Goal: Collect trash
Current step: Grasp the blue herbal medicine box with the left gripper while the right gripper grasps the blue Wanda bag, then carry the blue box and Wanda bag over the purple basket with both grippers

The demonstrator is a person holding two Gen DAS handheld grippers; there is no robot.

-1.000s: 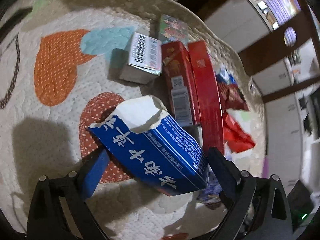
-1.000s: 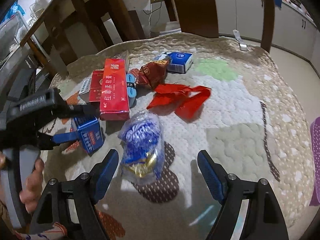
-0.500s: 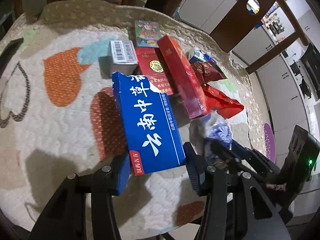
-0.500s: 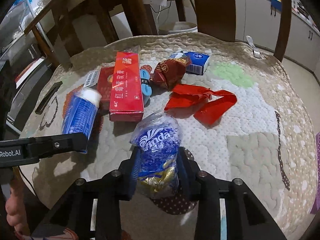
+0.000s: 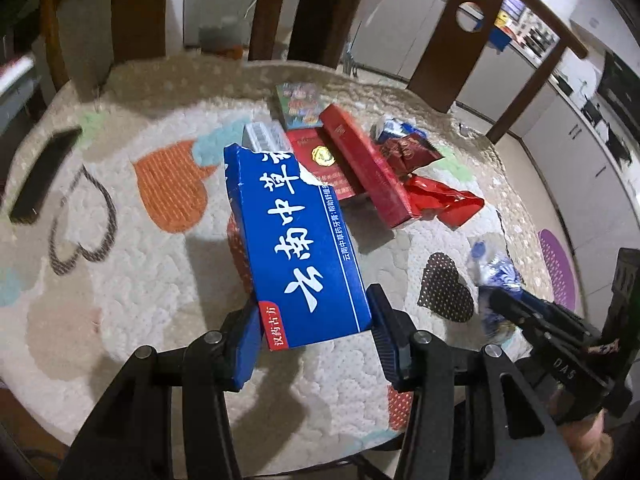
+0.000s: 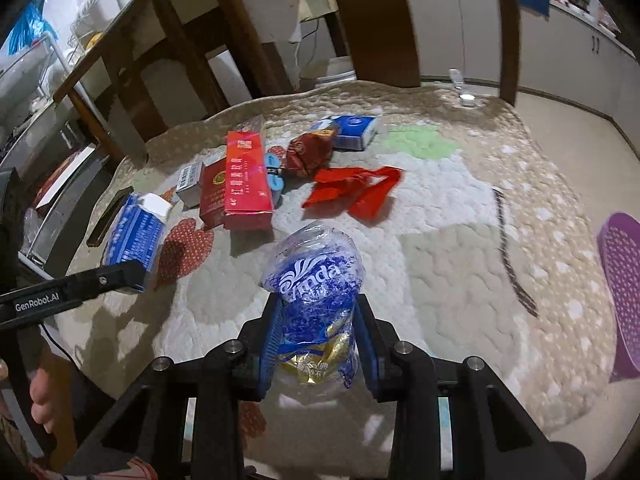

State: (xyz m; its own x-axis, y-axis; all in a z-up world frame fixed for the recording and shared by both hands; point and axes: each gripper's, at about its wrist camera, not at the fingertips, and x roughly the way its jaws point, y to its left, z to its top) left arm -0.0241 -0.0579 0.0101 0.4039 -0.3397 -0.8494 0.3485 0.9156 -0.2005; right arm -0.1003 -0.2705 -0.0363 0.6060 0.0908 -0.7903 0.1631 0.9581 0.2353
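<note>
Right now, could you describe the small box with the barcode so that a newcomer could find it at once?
On the quilted table cover, find the pile of red cartons. At its left edge lies the barcode box, beside the flat red box. It is the only silver-grey pack there, with a white barcode label on top.

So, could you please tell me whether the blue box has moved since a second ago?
Yes. The blue box was lifted off the quilt, away from the red carton.

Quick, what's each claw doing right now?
Left gripper: closed on the torn blue cardboard box.
Right gripper: closed on the crumpled blue-and-clear plastic wrapper.
</note>
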